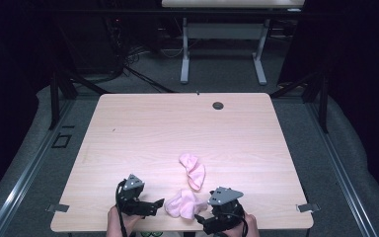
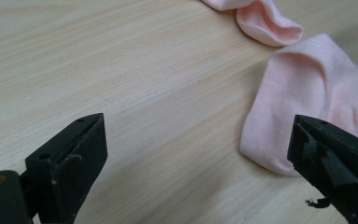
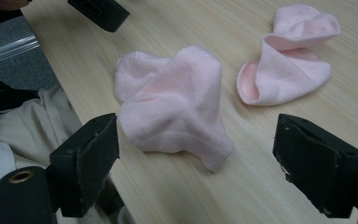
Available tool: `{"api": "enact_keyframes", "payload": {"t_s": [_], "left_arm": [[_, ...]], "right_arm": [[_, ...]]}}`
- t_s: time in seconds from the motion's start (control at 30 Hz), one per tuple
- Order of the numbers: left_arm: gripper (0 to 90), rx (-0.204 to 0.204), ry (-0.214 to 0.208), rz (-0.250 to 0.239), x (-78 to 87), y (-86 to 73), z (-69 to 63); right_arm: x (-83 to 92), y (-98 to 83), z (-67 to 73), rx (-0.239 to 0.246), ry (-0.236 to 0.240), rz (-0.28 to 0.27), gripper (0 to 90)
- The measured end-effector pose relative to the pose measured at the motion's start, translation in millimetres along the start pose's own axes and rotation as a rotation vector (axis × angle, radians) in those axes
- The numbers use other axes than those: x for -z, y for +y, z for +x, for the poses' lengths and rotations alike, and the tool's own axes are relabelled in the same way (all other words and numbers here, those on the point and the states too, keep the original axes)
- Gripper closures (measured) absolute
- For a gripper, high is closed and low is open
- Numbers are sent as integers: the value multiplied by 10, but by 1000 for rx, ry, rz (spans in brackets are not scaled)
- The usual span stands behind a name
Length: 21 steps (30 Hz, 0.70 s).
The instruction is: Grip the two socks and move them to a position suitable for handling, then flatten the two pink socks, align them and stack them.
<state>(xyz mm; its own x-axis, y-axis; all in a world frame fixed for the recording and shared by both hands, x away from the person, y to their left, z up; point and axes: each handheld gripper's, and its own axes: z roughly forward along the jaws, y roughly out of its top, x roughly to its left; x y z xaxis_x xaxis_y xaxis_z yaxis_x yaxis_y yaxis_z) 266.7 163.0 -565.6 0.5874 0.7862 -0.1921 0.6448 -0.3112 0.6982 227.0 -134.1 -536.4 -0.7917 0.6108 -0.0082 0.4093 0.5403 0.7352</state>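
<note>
I hold my left tongs (image 1: 159, 202) low over the near edge of the desk (image 1: 143, 123), jaws spread wide with nothing between them; in the left gripper view the matte black jaws stand far apart over bare, pale wood with fine straight grain; my right tongs (image 1: 201, 219) sit at the same near edge, a little toward the right corner, also gaping wide and empty, the grey three-cornered plate on top showing in the high view.

Between the two tongs lies the nearer pink sock (image 1: 183, 203), a soft knit bunched into a lumpy, three-lobed heap, close to the near edge; in the right gripper view it (image 3: 175, 105) lies just ahead of my open jaws, its folds rounded and its surface faintly fuzzy; in the left gripper view its edge (image 2: 303, 93) lies just beside my right-hand jaw.

The second pink sock (image 1: 193, 170) lies just beyond it toward the middle of the desk, folded over on itself, its cuff open like a small mouth (image 3: 286, 70); the two look slightly apart; a small dark round grommet (image 1: 218, 105) sits near the far edge.
</note>
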Motion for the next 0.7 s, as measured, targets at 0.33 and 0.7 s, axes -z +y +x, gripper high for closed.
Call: {"api": "enact_keyframes", "payload": {"t_s": [0.33, 0.7], "left_arm": [[201, -79, -54, 18, -81, -87, -216], [478, -159, -57, 33, -161, -126, -373]], "right_arm": [[-124, 22, 181, 54, 10, 14, 247], [-328, -5, 303, 113, -6, 86, 343]]}}
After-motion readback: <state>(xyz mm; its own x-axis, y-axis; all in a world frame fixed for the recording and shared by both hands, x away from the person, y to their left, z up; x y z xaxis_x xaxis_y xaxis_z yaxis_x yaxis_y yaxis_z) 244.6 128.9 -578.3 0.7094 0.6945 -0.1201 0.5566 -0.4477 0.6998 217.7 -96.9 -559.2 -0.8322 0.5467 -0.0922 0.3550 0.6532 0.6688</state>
